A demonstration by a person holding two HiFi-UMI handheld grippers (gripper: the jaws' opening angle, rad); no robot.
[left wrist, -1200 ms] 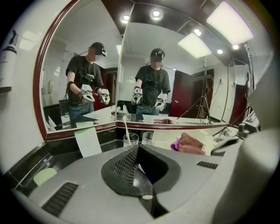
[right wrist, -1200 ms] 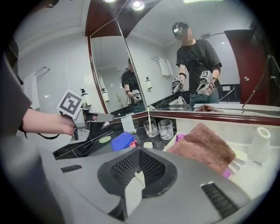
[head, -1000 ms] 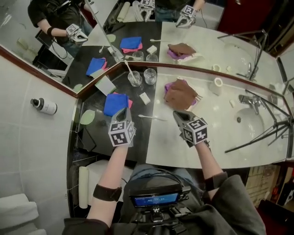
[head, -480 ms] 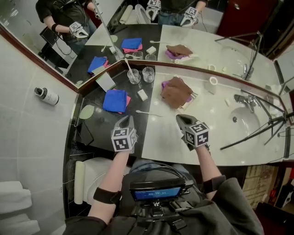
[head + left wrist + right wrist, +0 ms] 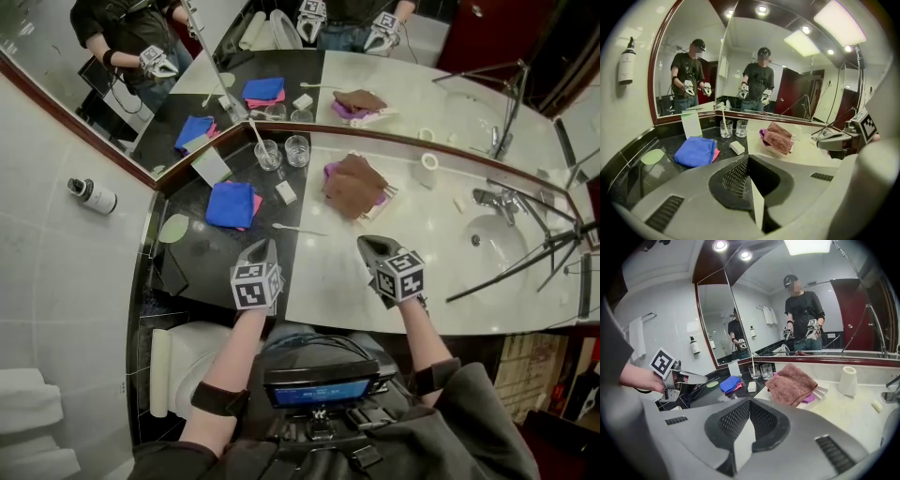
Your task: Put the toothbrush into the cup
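Note:
Two clear glass cups (image 5: 268, 154) (image 5: 297, 150) stand at the back by the mirror. A white toothbrush (image 5: 258, 134) stands in the left cup (image 5: 725, 128), also seen in the right gripper view as a toothbrush (image 5: 752, 363). Another thin white stick-like item (image 5: 300, 230) lies flat on the counter between my grippers and the cups. My left gripper (image 5: 265, 247) hovers near the front edge, shut and empty (image 5: 749, 159). The right gripper (image 5: 367, 243) is level with it, also shut with nothing in it (image 5: 750, 401). Both point toward the mirror.
A blue cloth (image 5: 232, 203) on a pink one, a white soap bar (image 5: 285, 192) and a green disc (image 5: 174, 228) lie on the dark counter. A brown towel (image 5: 354, 185), a white roll (image 5: 430, 161), the faucet (image 5: 487, 199) and the sink (image 5: 502, 246) are to the right.
Both grippers have drawn back from the blue cloth and the brown towel toward the counter's front edge. Their jaws stay shut.

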